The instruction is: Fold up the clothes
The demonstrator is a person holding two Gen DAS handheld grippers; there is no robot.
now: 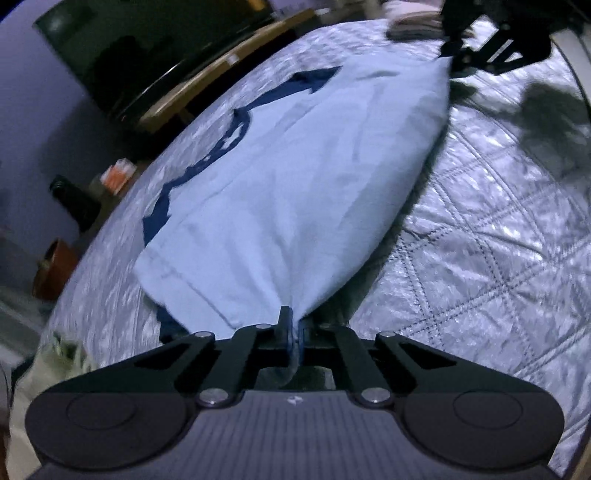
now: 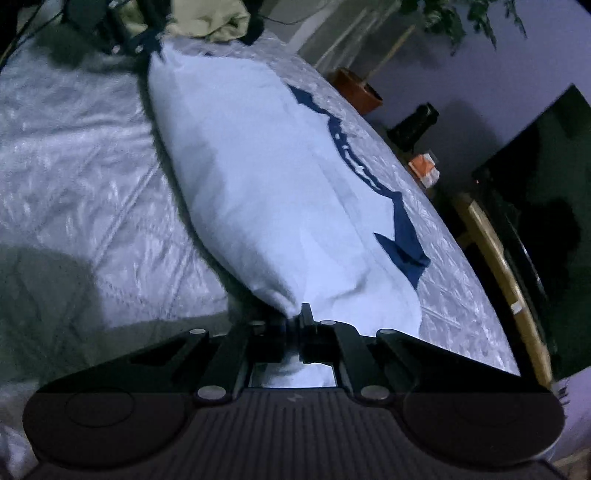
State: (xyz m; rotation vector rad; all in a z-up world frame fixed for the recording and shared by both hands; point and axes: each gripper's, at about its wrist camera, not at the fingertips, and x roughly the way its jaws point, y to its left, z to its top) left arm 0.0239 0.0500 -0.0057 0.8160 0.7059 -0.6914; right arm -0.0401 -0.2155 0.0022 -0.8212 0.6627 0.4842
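The light blue shirt (image 1: 295, 177) with dark blue trim lies stretched along the quilted bed (image 1: 480, 258), filling the middle of both frames. The left gripper (image 1: 291, 325) has its jaws clamped on one end of it (fabric bunched between them). The right gripper (image 2: 299, 321) pinches the opposite end, jaws together on cloth.

I see open quilted bed (image 1: 498, 258) on the inner side of the stretched shirt (image 1: 295, 177), free for passing. My left tool (image 1: 291, 326) and right tool (image 2: 299, 325) are each clamped on a shirt corner. A crumpled green garment (image 2: 210, 18) blocks the end behind the left tool.
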